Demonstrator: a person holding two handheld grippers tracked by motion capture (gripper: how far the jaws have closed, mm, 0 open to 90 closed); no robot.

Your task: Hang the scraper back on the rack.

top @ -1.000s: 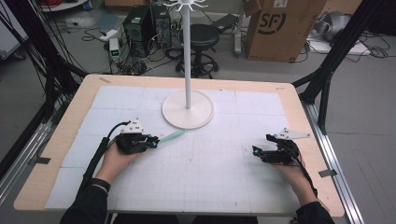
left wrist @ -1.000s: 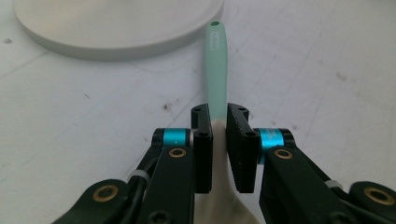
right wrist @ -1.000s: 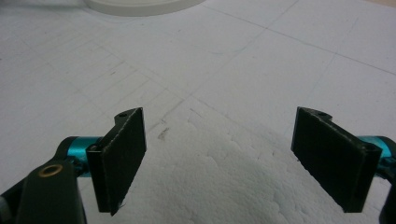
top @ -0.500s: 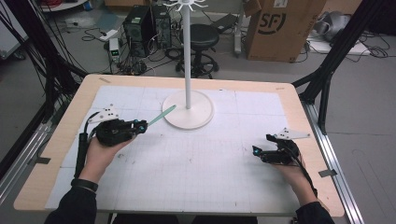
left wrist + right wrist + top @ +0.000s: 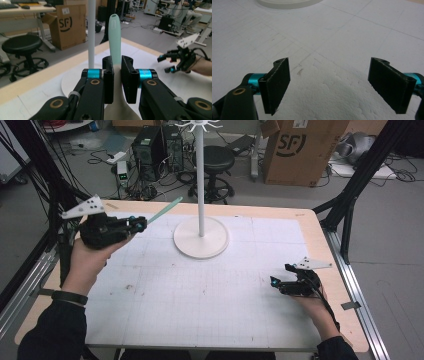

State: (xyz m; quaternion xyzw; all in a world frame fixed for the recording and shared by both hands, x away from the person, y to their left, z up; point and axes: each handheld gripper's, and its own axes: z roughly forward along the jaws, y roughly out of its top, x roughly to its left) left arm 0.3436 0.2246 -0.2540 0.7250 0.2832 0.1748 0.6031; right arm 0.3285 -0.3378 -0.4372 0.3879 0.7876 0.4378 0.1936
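The left gripper (image 5: 137,224), raised above the table's (image 5: 210,320) far left corner, pinches the pale end of a mint-green utensil (image 5: 114,40), perhaps a spatula or spoon; its handle juts past the jaws toward the white stand (image 5: 201,195), likely so its end hole can reach one of the hooks at the stand's top. The right gripper (image 5: 276,284) rests low near the table's right edge with its jaws spread and nothing between them, well apart from the stand's round base (image 5: 201,239), apparently waiting.
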